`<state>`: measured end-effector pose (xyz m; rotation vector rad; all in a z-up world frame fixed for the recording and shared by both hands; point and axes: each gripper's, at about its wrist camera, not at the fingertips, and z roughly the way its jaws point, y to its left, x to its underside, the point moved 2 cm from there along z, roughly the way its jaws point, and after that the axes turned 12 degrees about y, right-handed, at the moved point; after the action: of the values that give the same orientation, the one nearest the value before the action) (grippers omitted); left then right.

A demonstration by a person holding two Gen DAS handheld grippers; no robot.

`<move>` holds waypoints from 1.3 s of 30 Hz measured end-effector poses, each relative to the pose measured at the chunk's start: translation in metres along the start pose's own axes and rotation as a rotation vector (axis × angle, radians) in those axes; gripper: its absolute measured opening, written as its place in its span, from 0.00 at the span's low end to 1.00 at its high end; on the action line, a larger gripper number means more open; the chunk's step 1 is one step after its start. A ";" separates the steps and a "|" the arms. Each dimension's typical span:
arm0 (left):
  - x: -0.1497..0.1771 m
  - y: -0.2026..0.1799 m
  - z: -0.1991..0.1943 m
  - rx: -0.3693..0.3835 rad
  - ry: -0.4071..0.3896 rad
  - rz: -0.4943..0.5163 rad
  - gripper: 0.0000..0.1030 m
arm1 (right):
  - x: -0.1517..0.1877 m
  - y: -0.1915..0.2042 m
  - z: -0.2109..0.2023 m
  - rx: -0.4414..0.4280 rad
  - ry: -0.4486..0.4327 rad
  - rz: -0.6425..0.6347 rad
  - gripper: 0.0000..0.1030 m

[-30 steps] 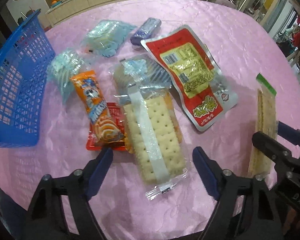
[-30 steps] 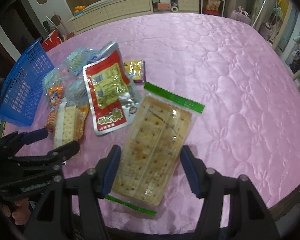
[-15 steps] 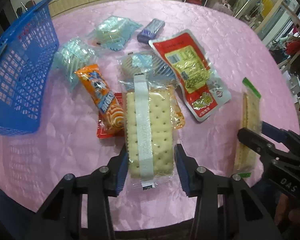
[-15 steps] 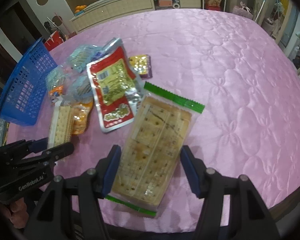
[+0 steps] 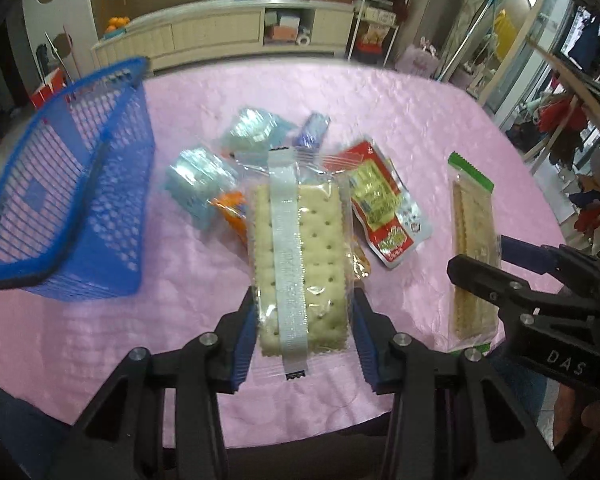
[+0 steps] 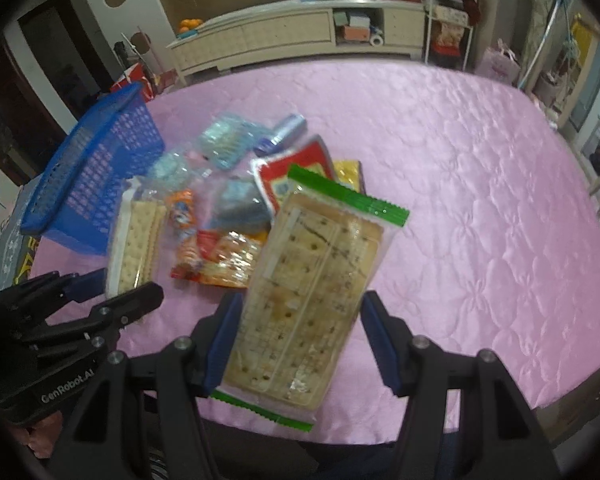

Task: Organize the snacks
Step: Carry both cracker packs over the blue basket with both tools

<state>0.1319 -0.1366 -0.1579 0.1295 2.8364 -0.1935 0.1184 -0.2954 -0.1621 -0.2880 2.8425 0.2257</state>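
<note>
My left gripper (image 5: 304, 332) is shut on a clear-wrapped pack of pale crackers (image 5: 300, 256) with a white strip down its middle, held above the pink table (image 5: 380, 100). My right gripper (image 6: 300, 340) is shut on a longer cracker pack with green ends (image 6: 312, 300), also lifted off the table. In the left wrist view the right gripper (image 5: 500, 264) and its green-ended pack (image 5: 472, 240) appear edge-on at the right. A blue mesh basket (image 5: 80, 208) lies tipped on its side at the left.
Several loose snacks lie in a pile mid-table: a red pouch (image 5: 384, 208), two light blue packs (image 5: 256, 128), a purple bar (image 5: 312, 130) and an orange pack (image 5: 230, 208). A red packet (image 6: 220, 256) lies under them. A cream cabinet (image 6: 292, 36) stands beyond the table's far edge.
The left jaws closed on the pale cracker pack and lifted it off the pile. The right gripper rose with the green-ended pack. Both views pulled back from the table.
</note>
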 end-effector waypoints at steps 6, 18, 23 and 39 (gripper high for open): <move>-0.003 0.028 -0.047 -0.005 -0.093 0.006 0.40 | -0.016 0.036 -0.026 0.002 -0.053 -0.045 0.63; -0.024 0.105 -0.119 -0.075 -0.236 -0.028 0.40 | -0.060 0.111 -0.065 -0.022 -0.159 -0.183 0.63; -0.026 0.136 -0.134 -0.083 -0.234 -0.050 0.40 | -0.079 0.144 -0.067 -0.051 -0.180 -0.237 0.63; -0.073 0.209 -0.124 -0.082 -0.194 -0.082 0.40 | -0.146 0.221 -0.031 -0.073 -0.151 -0.387 0.63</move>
<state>0.1884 0.0826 -0.0435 -0.0228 2.6530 -0.1015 0.2003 -0.0619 -0.0636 -0.7893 2.5688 0.2572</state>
